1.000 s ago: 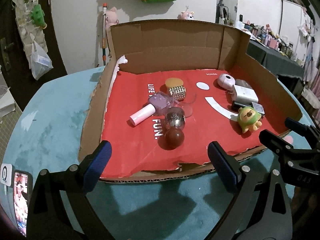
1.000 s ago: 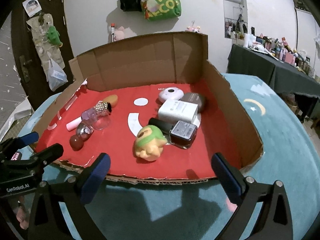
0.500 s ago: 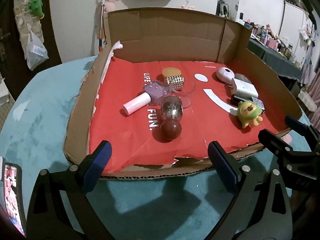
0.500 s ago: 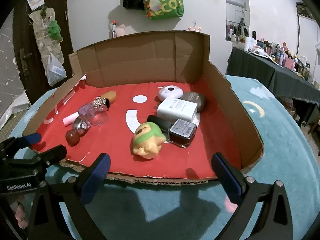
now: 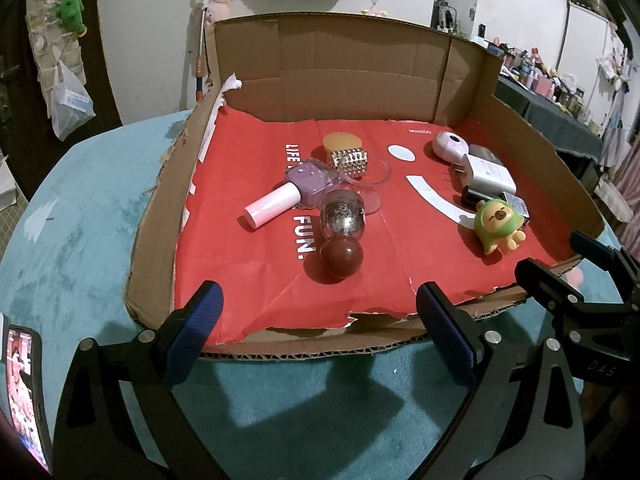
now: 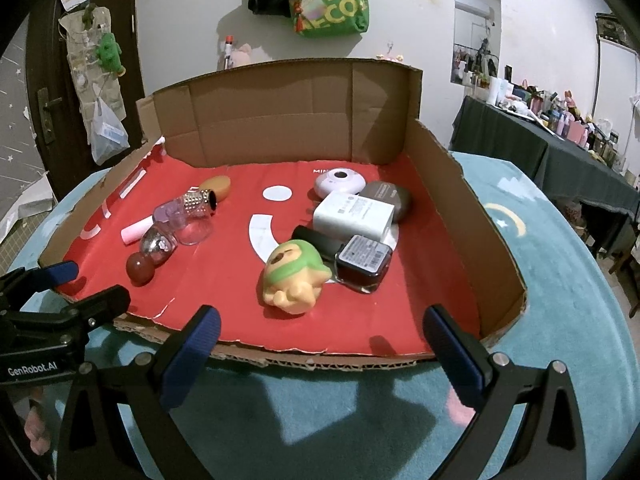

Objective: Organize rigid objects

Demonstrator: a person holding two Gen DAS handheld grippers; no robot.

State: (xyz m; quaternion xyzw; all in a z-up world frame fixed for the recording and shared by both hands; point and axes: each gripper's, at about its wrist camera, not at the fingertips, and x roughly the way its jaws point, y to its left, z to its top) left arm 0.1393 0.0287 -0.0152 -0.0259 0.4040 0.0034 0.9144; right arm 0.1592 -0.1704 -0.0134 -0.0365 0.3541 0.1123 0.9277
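Note:
A cardboard tray (image 5: pixel 152 216) (image 6: pixel 460 184) with a red paper liner holds small objects. On its left lie a purple bottle with a pink cap (image 5: pixel 298 186) (image 6: pixel 170 214), a glittery bottle with a dark red ball cap (image 5: pixel 342 240) (image 6: pixel 150 254) and a studded gold bottle (image 5: pixel 352 160) (image 6: pixel 198 202). On its right are a green-hooded toy figure (image 5: pixel 498 224) (image 6: pixel 294 276), a white charger (image 5: pixel 490 172) (image 6: pixel 354 216), a dark square bottle (image 6: pixel 362 262) and a pink round case (image 5: pixel 450 144) (image 6: pixel 340 180). My left gripper (image 5: pixel 318 330) (image 6: pixel 66 284) and right gripper (image 6: pixel 320 344) (image 5: pixel 560 260) are open and empty at the tray's front edge.
The tray sits on a round table with a teal cloth (image 5: pixel 80 240) (image 6: pixel 560 280). A phone (image 5: pixel 22 392) lies at the front left. A dark table with bottles (image 6: pixel 560 144) stands at the right. Bags hang on the back wall (image 6: pixel 328 0).
Both grippers have risen and tilted slightly, so the tray sits lower in both views. Nothing in the tray has moved and both grippers stay open.

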